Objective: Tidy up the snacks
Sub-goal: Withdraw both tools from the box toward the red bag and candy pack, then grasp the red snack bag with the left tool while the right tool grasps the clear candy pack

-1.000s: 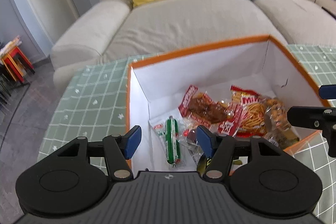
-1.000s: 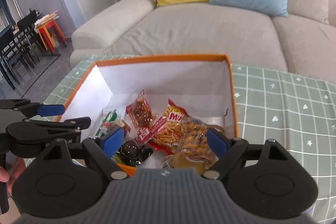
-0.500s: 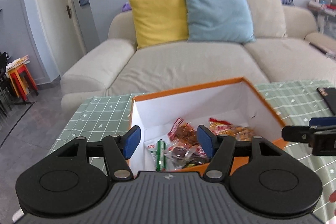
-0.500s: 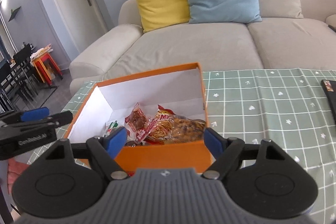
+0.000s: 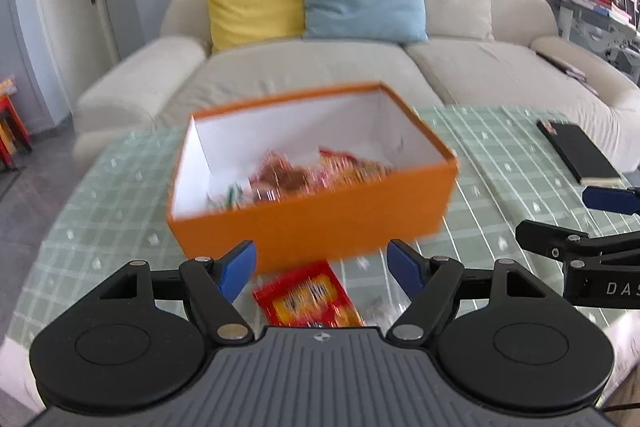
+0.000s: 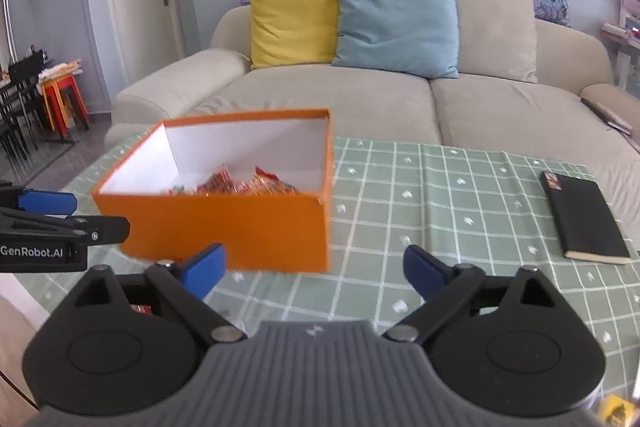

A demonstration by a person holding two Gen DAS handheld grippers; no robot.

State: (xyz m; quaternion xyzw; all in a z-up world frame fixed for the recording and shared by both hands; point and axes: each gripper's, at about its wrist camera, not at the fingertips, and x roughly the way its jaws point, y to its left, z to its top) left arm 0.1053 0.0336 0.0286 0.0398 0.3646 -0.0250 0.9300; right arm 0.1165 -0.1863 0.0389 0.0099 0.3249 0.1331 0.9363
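Observation:
An orange box (image 5: 312,223) with white inner walls stands on the green checked tablecloth (image 5: 100,211) and holds several snack packets (image 5: 296,179). It also shows in the right wrist view (image 6: 224,227), snacks (image 6: 244,185) inside. A red and yellow snack packet (image 5: 308,297) lies on the cloth in front of the box, just ahead of my left gripper (image 5: 322,269), which is open and empty. My right gripper (image 6: 316,269) is open and empty, to the right of the box's near corner. Each gripper shows at the edge of the other's view.
A black notebook (image 6: 584,219) lies on the cloth at the right; it also shows in the left wrist view (image 5: 576,155). A beige sofa (image 6: 360,99) with a yellow cushion and a blue one stands behind the table. Red stools (image 6: 64,103) and dark chairs stand far left.
Both grippers have pulled back and up from over the box, so its front wall is now in view. A red and yellow packet in front of the box has come into the left view.

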